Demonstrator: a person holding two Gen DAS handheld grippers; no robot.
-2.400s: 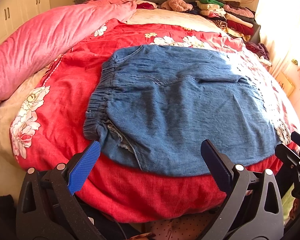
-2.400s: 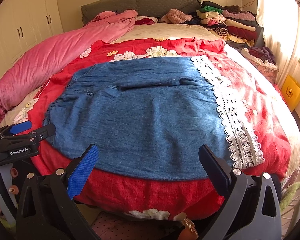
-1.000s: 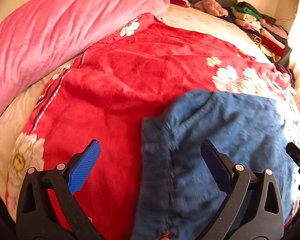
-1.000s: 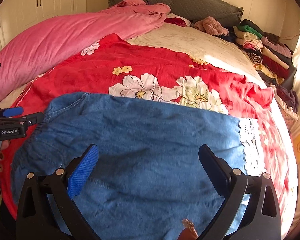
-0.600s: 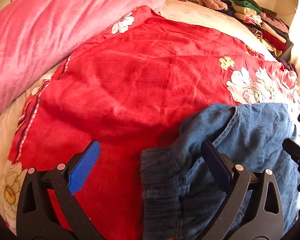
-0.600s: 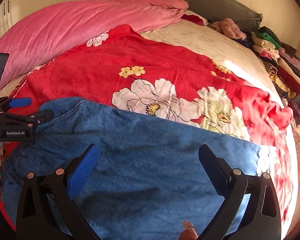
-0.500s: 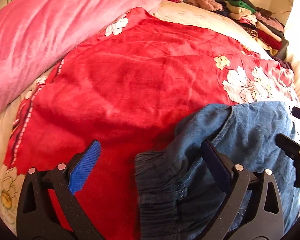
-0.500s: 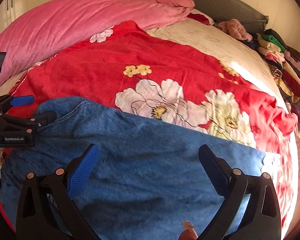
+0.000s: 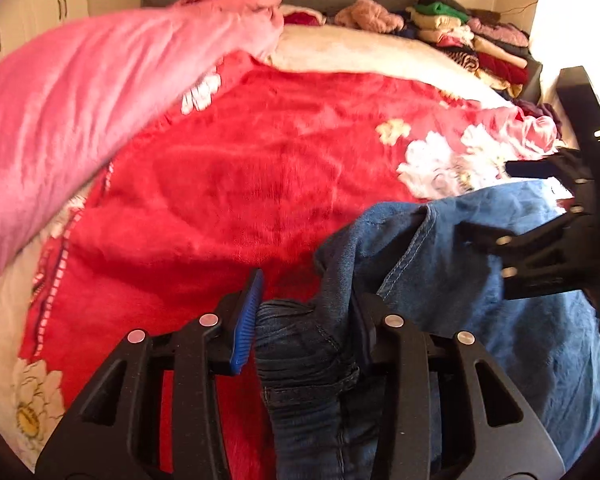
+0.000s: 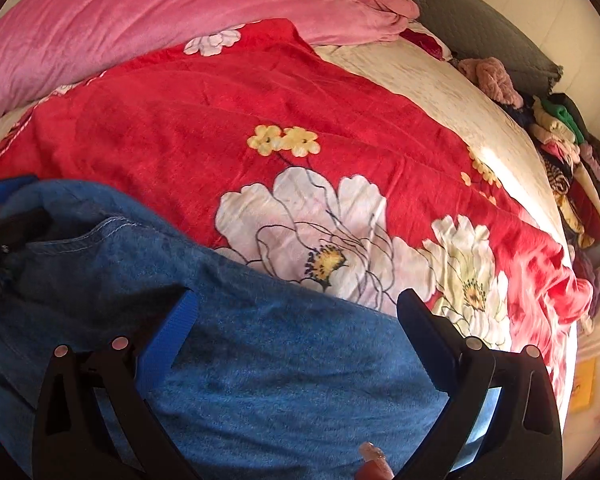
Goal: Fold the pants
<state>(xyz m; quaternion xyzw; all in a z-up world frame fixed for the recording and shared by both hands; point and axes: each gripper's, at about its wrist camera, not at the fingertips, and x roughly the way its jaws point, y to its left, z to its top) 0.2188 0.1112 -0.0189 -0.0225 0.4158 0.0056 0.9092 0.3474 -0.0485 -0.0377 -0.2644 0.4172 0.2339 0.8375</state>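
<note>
The left gripper (image 9: 304, 320), wide apart a second ago, is closing on the bunched waistband of the blue denim pants (image 9: 480, 280) lying on the red floral blanket (image 9: 240, 184). The right gripper (image 10: 296, 320) remains spread over the denim.

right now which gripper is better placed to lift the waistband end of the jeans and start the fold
Left. The left gripper is closing with the jeans waistband bunched between its fingers; the right gripper hangs open over flat denim.

The left gripper (image 9: 304, 316), wide before, is closing on the pants' waistband (image 9: 300, 344).
</note>
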